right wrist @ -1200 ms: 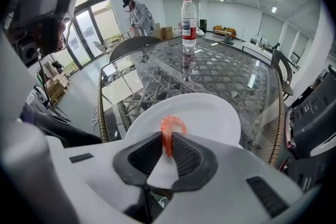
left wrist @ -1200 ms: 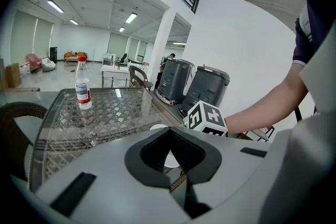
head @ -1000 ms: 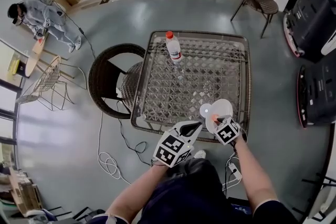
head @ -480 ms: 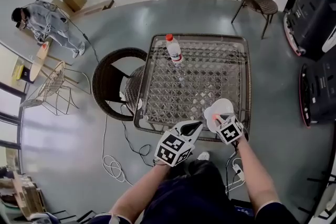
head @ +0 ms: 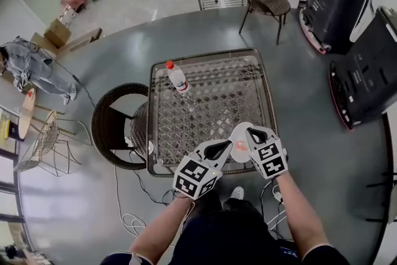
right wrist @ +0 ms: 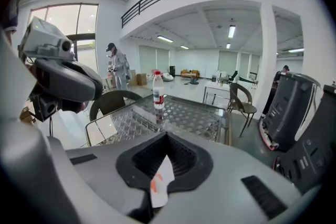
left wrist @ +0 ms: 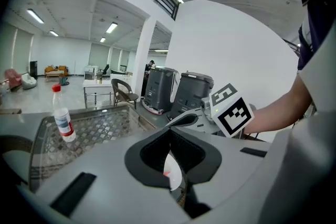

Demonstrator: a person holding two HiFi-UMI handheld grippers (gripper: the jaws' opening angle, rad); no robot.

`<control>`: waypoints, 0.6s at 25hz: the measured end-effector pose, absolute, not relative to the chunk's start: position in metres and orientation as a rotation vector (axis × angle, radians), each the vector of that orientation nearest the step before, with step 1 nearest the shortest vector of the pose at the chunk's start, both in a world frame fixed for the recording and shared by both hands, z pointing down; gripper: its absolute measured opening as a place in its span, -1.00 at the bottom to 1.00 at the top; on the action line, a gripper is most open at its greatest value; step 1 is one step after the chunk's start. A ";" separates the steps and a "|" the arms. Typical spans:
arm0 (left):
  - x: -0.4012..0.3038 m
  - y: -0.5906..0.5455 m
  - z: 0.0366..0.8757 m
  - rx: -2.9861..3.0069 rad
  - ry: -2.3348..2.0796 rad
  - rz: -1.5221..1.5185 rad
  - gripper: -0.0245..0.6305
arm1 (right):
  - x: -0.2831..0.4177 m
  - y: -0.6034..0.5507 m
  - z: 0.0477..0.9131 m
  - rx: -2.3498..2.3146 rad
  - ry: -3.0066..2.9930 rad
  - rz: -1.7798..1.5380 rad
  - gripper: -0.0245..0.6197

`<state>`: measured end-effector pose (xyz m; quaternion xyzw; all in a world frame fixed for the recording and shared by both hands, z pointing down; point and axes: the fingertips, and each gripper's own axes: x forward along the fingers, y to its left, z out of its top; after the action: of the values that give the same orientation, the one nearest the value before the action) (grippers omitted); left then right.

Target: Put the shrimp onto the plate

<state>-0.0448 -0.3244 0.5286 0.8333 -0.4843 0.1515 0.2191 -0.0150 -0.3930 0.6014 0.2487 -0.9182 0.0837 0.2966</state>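
A white plate (head: pixel 239 131) sits at the near right corner of the glass-topped wicker table (head: pixel 211 54). An orange shrimp (head: pixel 240 146) lies on it. My left gripper (head: pixel 228 147) points at the plate from the left, its tip close beside the shrimp. Over the plate's right side is my right gripper (head: pixel 252 133). Both look shut with nothing in them. Through the narrow slit between the jaws, the left gripper view shows the plate (left wrist: pixel 174 173) and shrimp (left wrist: pixel 166 172). The right gripper view shows the same plate (right wrist: pixel 161 176) and shrimp (right wrist: pixel 155 184).
A water bottle (head: pixel 177 77) with a red cap stands at the table's far left. A dark wicker chair (head: pixel 115 118) is pushed against the left side. Black machines (head: pixel 360 77) stand to the right, and a person (head: pixel 31 65) sits on the floor far left.
The head view has shifted, so the table and plate now sit further left. Both grippers have turned inward toward the plate, and the shrimp shows between their tips.
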 end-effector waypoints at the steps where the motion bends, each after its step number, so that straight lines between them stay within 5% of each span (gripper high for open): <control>1: -0.044 -0.330 0.523 2.329 -1.322 0.416 -0.90 | -0.014 -0.397 0.589 0.686 -2.455 0.224 -0.90; 15: -0.038 -0.359 0.437 2.581 -1.112 0.244 -0.90 | -0.010 -0.411 0.438 0.980 -2.704 0.189 -0.91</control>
<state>-0.0377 -0.3586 0.4368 0.9033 -0.3892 0.0853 0.1594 -0.0095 -0.4109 0.4382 0.3372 -0.9303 0.0649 0.1292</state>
